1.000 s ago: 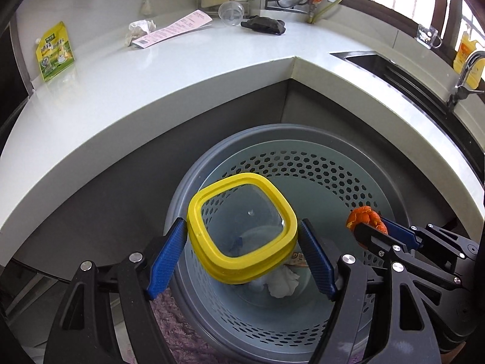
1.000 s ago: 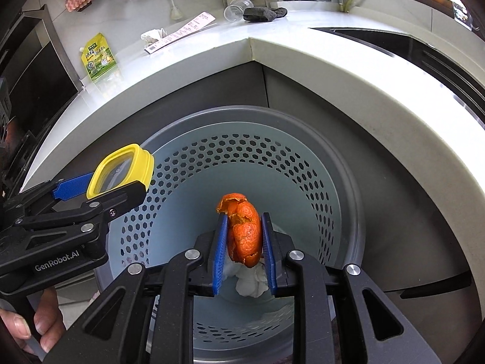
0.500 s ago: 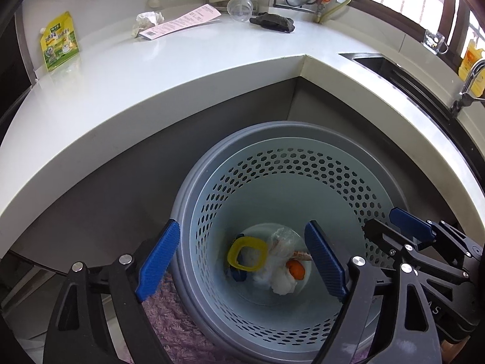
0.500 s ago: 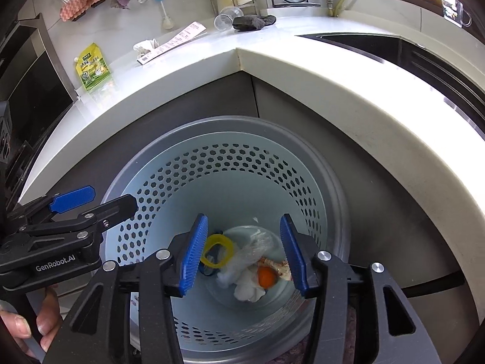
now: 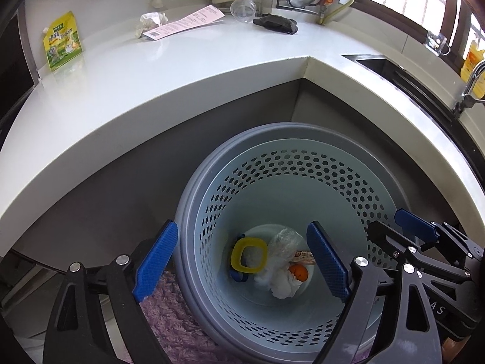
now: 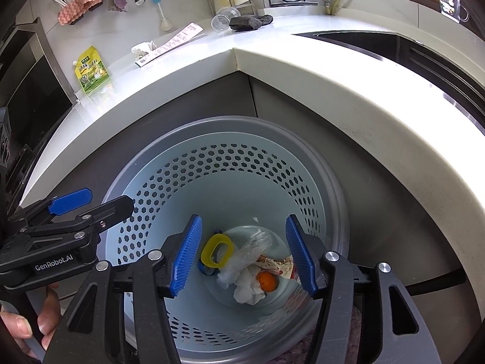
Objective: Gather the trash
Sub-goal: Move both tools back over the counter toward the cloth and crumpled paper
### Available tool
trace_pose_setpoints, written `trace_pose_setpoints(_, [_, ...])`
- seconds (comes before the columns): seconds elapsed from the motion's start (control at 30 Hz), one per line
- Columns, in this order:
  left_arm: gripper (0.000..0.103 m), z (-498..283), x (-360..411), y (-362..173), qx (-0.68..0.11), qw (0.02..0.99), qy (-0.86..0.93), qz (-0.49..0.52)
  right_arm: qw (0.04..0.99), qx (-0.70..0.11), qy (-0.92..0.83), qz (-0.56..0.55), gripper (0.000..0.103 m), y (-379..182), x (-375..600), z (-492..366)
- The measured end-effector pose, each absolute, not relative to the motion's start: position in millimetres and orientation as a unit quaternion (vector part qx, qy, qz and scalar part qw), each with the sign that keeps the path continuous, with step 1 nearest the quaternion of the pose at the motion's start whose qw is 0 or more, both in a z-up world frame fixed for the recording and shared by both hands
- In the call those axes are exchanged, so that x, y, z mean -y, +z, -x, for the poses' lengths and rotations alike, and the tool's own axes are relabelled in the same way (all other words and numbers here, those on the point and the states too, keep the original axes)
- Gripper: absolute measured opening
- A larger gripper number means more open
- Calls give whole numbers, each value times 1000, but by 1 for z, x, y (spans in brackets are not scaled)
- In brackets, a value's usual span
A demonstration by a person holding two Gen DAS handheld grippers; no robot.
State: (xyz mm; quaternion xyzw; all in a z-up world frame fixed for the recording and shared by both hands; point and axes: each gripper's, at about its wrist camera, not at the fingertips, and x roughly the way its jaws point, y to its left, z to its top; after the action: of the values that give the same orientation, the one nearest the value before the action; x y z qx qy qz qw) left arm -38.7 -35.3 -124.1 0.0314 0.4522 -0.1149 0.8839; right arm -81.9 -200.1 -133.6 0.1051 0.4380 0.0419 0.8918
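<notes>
Both grippers hang over the perforated bin [image 5: 303,188] with nothing in them; the left gripper [image 5: 242,261] has its blue pads spread wide, and the right gripper [image 6: 242,254] is the same, jaws well apart over the bin mouth; down at the bottom, centre-low in both views, sit a yellow lid [image 5: 248,255], an orange peel [image 6: 266,281], some white tissue [image 5: 282,282], a clear plastic bag [image 6: 251,250] and a printed wrapper [image 6: 280,265], all touching in one heap; what's left to collect looks to be up on the white counter [image 5: 151,82] in the upper half of the frame: a yellow-green pouch [image 5: 62,41] far upper left, a crumpled tissue [image 5: 150,21] touching the end of a long pink receipt [image 5: 185,24], a clear cup [image 5: 243,10] on its side near top centre, and a dark rag [image 5: 275,24] just beside it; my guess is everything there weighs next to nothing; the pouch is floppy and probably slick, so I'd pinch it by an edge; the receipt lies flat and thin, so it'll be fiddly, maybe slide it toward the counter lip first; the tissue just squashes, grab the middle; the cup is thin and would likely crack or pop out, so go gentle across the rim; in the way: the counter edge between bin and trash, the metal rack behind the cup, and the sink [image 5: 394,69] at right.
</notes>
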Motion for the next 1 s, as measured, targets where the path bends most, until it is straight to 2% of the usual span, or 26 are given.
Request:
trace_pose_setpoints(0.1, [90,39,33,-123,-447,887,-110,-29,893,-436,42,-105,60,-133,200,82])
trace_pose_setpoints(0.73, [94,31,2,-86,-393,916,-79,-22,931,-358,56,-51,79,-92,186,88])
trace_pose_setpoints(1.0, [96,-2,-13,-50,-367,927,-78,-6,943,-323,55,-49,79,-54,190,61])
